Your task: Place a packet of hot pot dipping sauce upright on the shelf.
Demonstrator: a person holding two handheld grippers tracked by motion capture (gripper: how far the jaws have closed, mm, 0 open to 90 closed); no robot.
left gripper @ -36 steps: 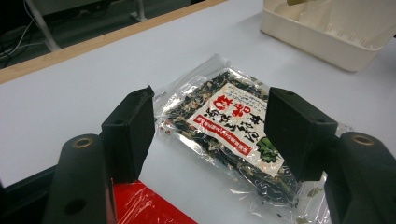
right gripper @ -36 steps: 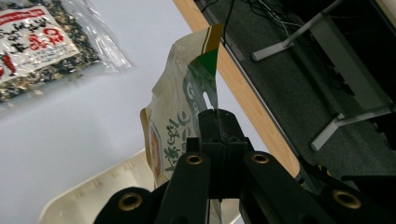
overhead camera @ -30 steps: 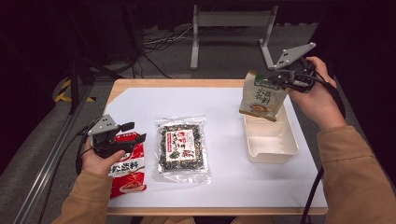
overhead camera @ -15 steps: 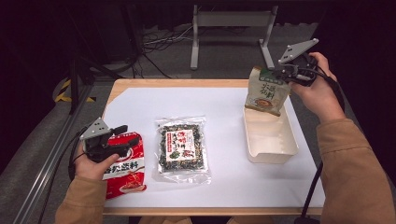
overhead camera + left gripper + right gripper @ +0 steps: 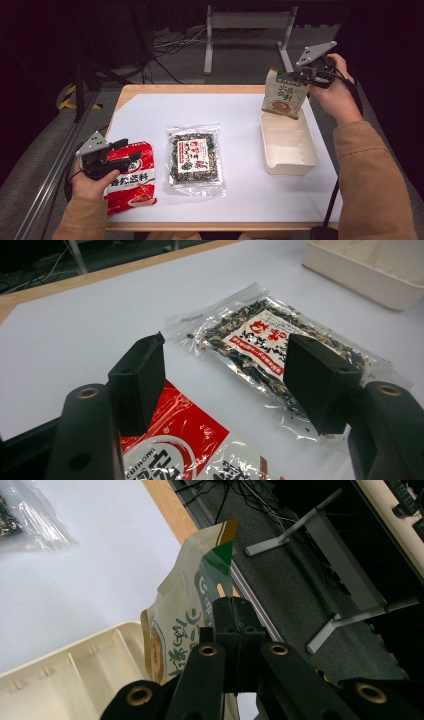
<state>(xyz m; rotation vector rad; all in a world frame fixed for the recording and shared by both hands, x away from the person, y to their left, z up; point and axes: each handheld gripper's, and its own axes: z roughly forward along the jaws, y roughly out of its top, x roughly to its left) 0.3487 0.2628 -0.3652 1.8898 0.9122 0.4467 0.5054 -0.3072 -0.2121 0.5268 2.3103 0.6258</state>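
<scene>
Beige pouch [image 5: 284,93] hangs upright from the right gripper [image 5: 306,76], pinched at its top edge, long axis near vertical, bottom edge just above the far end of the cream tray [image 5: 302,162]. High view: tray lies directly below and toward the person from the pouch, so the likely next move is a short descent; judged, the pouch must tip flat to fit, its length running along the tray's long axis. Left gripper [image 5: 117,151] rests over the top of the red packet [image 5: 131,186] at the near-left of the white table [image 5: 235,112], well apart from the tray; the right hand is clearly the nearer one. Clear seaweed bag [image 5: 195,161] lies flat between packet and tray. Left gripper view: jaws stand wide apart, nothing between them, red packet [image 5: 190,440] below them, seaweed bag [image 5: 260,342] ahead, tray corner [image 5: 370,275] far off; this view settles the gap, which the high view leaves vague. Right gripper view: jaws closed tight on the pouch [image 5: 187,625], tray dividers [image 5: 70,680] visible below, table edge beyond; clamp confirmed here, height above tray better read from above.
</scene>
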